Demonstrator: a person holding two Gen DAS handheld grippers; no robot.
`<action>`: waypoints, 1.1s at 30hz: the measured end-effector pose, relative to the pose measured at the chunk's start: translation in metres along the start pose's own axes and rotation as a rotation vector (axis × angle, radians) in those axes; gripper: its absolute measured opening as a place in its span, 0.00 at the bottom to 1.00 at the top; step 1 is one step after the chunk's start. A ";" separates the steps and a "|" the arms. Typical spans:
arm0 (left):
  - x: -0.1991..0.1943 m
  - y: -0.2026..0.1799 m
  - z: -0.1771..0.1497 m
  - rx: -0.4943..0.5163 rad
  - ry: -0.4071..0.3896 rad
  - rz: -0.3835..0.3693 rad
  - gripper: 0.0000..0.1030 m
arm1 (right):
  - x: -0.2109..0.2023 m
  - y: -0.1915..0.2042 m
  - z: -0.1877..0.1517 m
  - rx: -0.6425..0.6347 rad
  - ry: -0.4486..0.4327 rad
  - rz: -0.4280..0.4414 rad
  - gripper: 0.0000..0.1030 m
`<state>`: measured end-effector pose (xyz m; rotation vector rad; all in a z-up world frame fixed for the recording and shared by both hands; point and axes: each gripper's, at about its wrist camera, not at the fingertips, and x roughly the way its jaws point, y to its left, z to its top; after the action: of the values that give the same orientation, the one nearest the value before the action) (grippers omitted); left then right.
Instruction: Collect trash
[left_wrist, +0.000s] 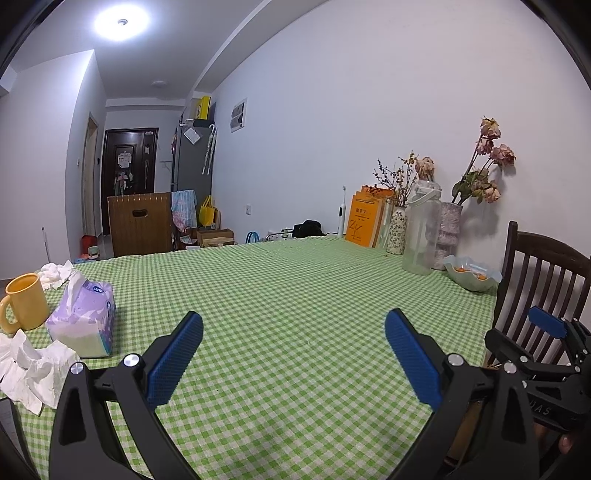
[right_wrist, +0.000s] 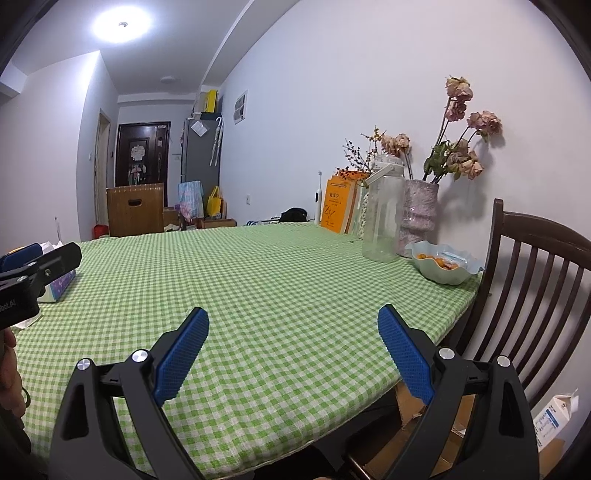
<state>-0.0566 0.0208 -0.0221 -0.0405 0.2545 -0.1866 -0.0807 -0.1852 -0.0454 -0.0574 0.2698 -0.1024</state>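
Observation:
Crumpled white tissues (left_wrist: 35, 373) lie at the near left of the green checked table (left_wrist: 295, 295), left of my left gripper (left_wrist: 293, 325). More crumpled tissue (left_wrist: 55, 275) lies behind a yellow mug (left_wrist: 24, 306). A purple tissue pack (left_wrist: 86, 317) sits beside the mug; part of it shows in the right wrist view (right_wrist: 61, 286). My left gripper is open and empty above the cloth. My right gripper (right_wrist: 293, 319) is open and empty over the table's near right part.
At the back right stand orange books (left_wrist: 364, 221), a clear water jug (left_wrist: 421, 229), vases of dried flowers (left_wrist: 448, 232) and a pale green bowl (left_wrist: 472, 277). A dark wooden chair (right_wrist: 532, 288) stands at the right end. Cardboard and a milk carton (right_wrist: 557, 417) lie on the floor.

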 end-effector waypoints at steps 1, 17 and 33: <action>0.000 0.000 0.000 0.004 0.000 0.001 0.93 | 0.000 0.000 0.000 -0.003 -0.001 -0.001 0.87; 0.003 0.005 -0.002 0.005 0.004 -0.005 0.93 | 0.001 0.000 -0.002 0.006 -0.001 -0.005 0.87; 0.003 0.006 -0.003 0.010 0.011 -0.016 0.93 | 0.002 0.001 -0.004 0.008 0.000 -0.007 0.87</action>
<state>-0.0532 0.0261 -0.0259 -0.0315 0.2646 -0.2042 -0.0802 -0.1850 -0.0497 -0.0499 0.2695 -0.1105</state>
